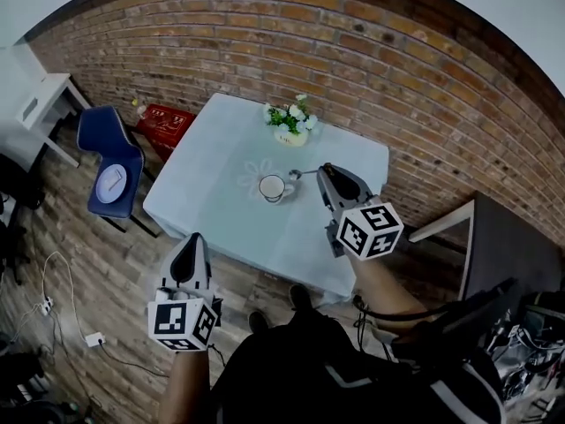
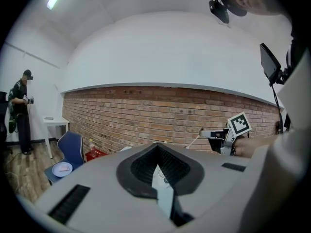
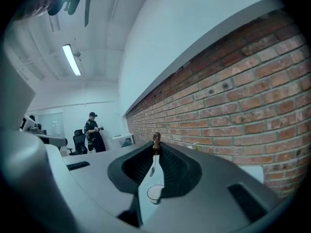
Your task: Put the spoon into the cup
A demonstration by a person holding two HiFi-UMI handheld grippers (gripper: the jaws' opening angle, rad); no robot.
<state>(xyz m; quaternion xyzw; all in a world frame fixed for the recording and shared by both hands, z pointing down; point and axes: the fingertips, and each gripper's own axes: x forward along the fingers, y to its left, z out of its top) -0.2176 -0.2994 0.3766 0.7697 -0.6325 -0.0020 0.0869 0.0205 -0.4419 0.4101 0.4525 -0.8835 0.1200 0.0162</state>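
Observation:
A white cup (image 1: pixel 272 187) stands on a saucer near the middle of the pale blue table (image 1: pixel 221 219). My right gripper (image 1: pixel 323 170) hovers just right of the cup, shut on the handle of a metal spoon (image 1: pixel 305 173) whose bowl points toward the cup. In the right gripper view the spoon (image 3: pixel 153 163) lies between the jaws, with the cup (image 3: pixel 154 194) below it. My left gripper (image 1: pixel 189 238) hangs off the table's near left edge, jaws together and nothing in them. From the left gripper view I see the right gripper (image 2: pixel 204 134) with the spoon (image 2: pixel 193 141).
A pot of white flowers (image 1: pixel 290 124) stands at the table's far edge by the brick wall. A blue chair (image 1: pixel 110 159) and a red box (image 1: pixel 165 124) sit left of the table. Dark furniture (image 1: pixel 512 246) stands at the right. A person (image 2: pixel 20 111) stands far off.

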